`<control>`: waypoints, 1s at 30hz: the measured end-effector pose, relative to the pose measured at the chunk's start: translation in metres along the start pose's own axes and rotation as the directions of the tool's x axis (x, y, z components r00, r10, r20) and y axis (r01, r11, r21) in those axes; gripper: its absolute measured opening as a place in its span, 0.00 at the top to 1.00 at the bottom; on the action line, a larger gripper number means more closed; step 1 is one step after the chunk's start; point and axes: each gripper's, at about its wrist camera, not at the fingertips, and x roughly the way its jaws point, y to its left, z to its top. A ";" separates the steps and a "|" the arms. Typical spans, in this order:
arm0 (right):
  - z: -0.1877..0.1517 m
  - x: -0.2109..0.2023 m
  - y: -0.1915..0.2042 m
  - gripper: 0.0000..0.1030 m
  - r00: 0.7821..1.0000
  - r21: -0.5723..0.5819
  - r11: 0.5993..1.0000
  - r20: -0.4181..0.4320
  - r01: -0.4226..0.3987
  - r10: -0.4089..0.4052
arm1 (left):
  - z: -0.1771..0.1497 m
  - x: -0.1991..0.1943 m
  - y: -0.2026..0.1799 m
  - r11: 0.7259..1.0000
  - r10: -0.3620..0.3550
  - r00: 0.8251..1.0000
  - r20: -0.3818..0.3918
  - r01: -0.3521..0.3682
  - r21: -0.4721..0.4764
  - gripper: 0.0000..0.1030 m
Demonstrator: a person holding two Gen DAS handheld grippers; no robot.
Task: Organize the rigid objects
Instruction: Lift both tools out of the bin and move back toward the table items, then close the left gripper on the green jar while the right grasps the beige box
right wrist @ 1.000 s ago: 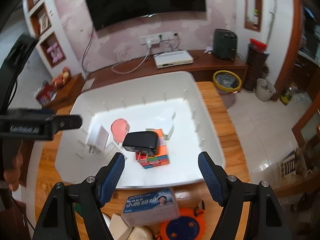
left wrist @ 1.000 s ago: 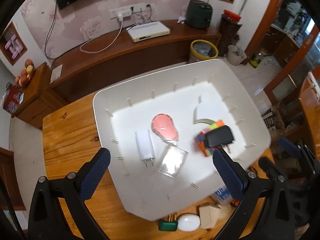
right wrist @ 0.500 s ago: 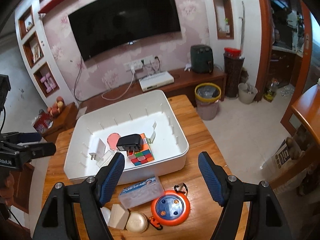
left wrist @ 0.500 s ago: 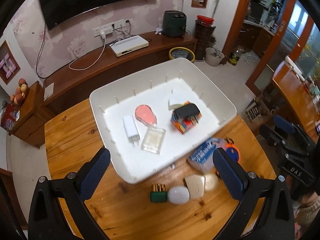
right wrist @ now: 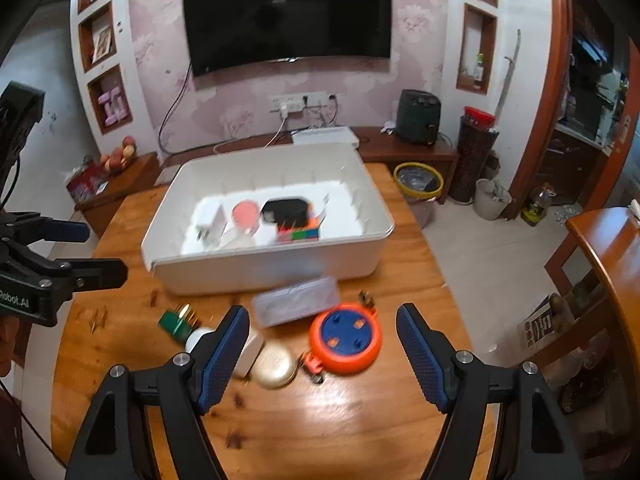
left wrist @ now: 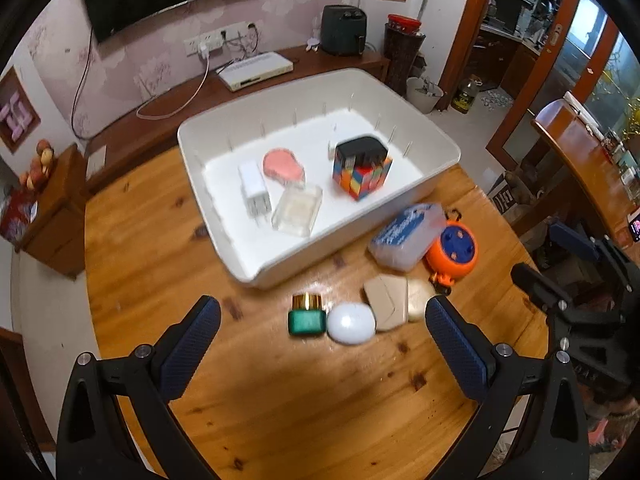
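Observation:
A white bin point(left wrist: 436, 136) point(right wrist: 264, 268) on the wooden table holds a white charger point(left wrist: 253, 188), a pink case point(left wrist: 282, 162), a clear box point(left wrist: 297, 210) and a black adapter on a colour cube point(left wrist: 362, 168). In front of it lie a green jar point(left wrist: 306, 316), a white oval case point(left wrist: 351, 323), a beige case point(left wrist: 386, 306), a clear plastic box point(left wrist: 406, 236) and an orange reel point(left wrist: 452, 252) point(right wrist: 345, 338). My left gripper point(left wrist: 322, 344) is open and empty above the jar. My right gripper point(right wrist: 322, 354) is open and empty above the reel.
A gold round compact point(right wrist: 274, 364) lies beside the reel. The round table's edge point(right wrist: 452, 300) drops off to the right. A TV console point(right wrist: 400, 152), a yellow bin point(right wrist: 418, 178) and a second wooden table point(right wrist: 608, 248) stand around.
Both grippers have pulled back and up from the bin, so the loose objects in front of it have come into view. Both stay open and empty.

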 end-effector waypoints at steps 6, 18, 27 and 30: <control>-0.023 0.010 0.019 0.25 0.998 -0.043 0.999 -0.063 -0.023 0.020 | -0.026 0.023 0.000 0.999 0.033 0.999 -0.034 -0.034 -0.026 0.01; -0.054 0.042 0.052 0.25 0.990 -0.175 0.982 -0.132 -0.073 0.050 | -0.038 0.083 0.028 0.985 0.058 0.992 -0.115 -0.076 -0.157 0.02; -0.062 0.070 0.072 0.25 0.988 -0.315 0.942 -0.132 -0.118 0.080 | -0.035 0.111 0.033 0.982 0.009 0.989 -0.145 -0.037 -0.188 0.25; -0.065 0.078 0.077 0.25 0.986 -0.375 0.916 -0.137 -0.143 0.098 | -0.034 0.113 0.030 0.985 0.003 0.991 -0.136 -0.027 -0.170 0.25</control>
